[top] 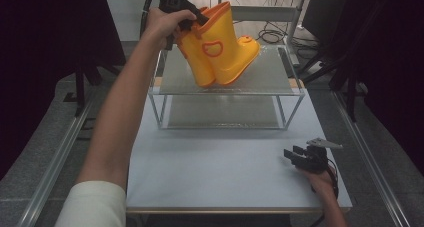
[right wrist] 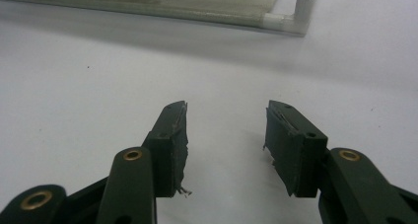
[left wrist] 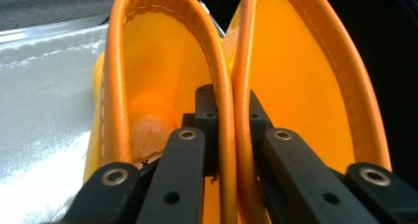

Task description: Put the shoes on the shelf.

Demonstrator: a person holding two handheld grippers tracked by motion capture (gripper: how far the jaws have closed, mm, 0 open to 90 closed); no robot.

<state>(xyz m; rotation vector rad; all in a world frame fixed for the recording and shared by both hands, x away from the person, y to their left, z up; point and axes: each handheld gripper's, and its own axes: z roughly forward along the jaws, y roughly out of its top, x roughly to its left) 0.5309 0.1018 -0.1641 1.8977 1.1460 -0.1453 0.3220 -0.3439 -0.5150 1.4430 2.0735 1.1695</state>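
Nearest the person, the right gripper (top: 299,156) rests low on the white table (top: 215,162) at its right front corner, jaws parted with nothing between them; in the right gripper view the two black pads stand apart over bare tabletop, with the foot of the rack (right wrist: 291,21) beyond. Farther out, the left arm reaches across the table to the two-tier wire rack (top: 227,84) at the back. There the left gripper (top: 192,18) is clamped on the boots (top: 220,42): the left gripper view shows one jaw inside each boot, pinching the two touching orange cuffs (left wrist: 229,100) together, so the yellow pair hangs as one from that single grip. In the high view the boots tilt, toes pointing right and away, soles just at or barely above the top shelf (top: 265,72); whether the heels already touch the mesh I cannot tell. The step in hand looks like placing the pair on the top shelf. The next move probably calls for lowering until both soles sit flat, levelling the tilt so neither boot tips once freed, then spreading the jaws and lifting them straight up out of the shafts without snagging a cuff. The front edge is close to the heels, so a nudge deeper onto the shelf would be safer.
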